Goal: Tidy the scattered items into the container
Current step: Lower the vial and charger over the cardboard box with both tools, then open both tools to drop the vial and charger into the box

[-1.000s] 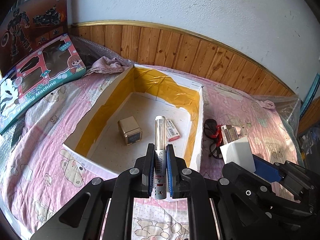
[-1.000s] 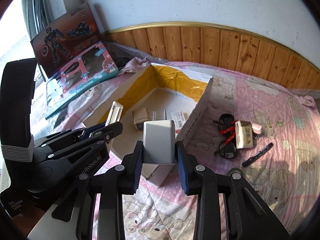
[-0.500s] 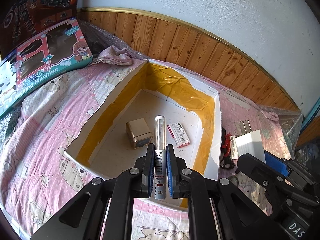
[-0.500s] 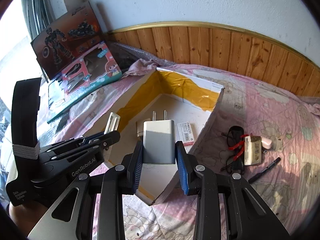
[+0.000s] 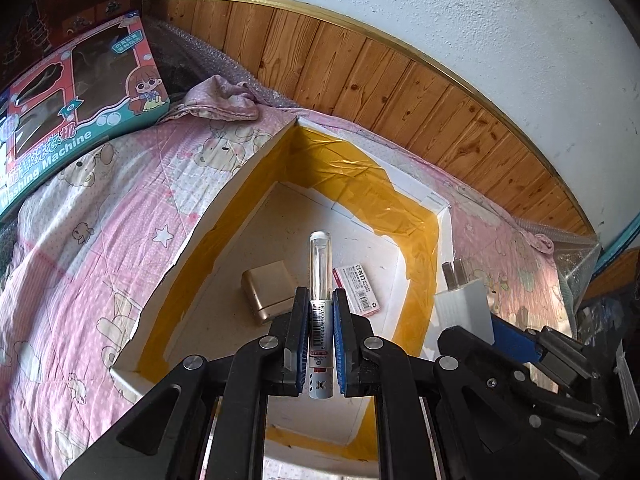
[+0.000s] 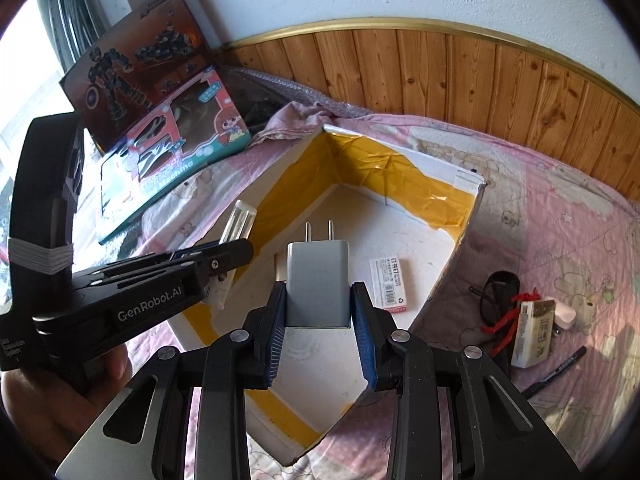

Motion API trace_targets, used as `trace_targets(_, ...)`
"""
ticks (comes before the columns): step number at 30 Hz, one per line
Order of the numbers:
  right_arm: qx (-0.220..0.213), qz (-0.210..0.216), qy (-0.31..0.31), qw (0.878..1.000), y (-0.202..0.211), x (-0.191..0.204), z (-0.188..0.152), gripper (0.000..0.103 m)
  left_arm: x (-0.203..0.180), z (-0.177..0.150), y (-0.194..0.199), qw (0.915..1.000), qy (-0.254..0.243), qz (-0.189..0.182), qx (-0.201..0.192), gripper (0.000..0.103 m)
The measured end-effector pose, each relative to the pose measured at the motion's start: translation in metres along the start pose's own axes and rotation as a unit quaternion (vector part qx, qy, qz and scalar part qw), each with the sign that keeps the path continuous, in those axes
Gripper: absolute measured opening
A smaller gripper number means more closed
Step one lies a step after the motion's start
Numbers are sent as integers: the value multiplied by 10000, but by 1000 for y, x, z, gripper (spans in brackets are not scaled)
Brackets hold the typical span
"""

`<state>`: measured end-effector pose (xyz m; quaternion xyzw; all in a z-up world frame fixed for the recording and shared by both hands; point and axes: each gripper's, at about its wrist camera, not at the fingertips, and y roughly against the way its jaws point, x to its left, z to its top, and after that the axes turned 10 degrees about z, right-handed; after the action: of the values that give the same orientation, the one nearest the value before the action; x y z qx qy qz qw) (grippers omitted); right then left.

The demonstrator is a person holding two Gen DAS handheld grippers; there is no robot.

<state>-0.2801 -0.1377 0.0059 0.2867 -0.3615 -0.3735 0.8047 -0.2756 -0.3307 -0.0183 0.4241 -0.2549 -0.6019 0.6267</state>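
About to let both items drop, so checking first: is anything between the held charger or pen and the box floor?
Nothing visible: the charger and pen hang over bare box floor, beside the eraser.

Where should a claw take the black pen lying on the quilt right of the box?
Probably mid-barrel, from straight above, with the claw's fingers across its width. The pen lies flat and slanted on the quilt, apart from the small carton and the sunglasses, so its long sides look free. The soft bedding may give, so press down a little.
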Motion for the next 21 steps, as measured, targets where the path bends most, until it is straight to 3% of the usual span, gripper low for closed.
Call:
trace_targets(13,495,185,288,9982,-40,-9,8,35,-20,59,-74,9987,-143,30,489,12)
trace_targets(16,422,173,216,9987,-41,-15,6,40,-21,64,-93,9979,-132,80,631,29)
trace_targets(21,143,535,-119,9984,-21,-26,-6,40,-17,62,-99,9978,-138,112,638,30)
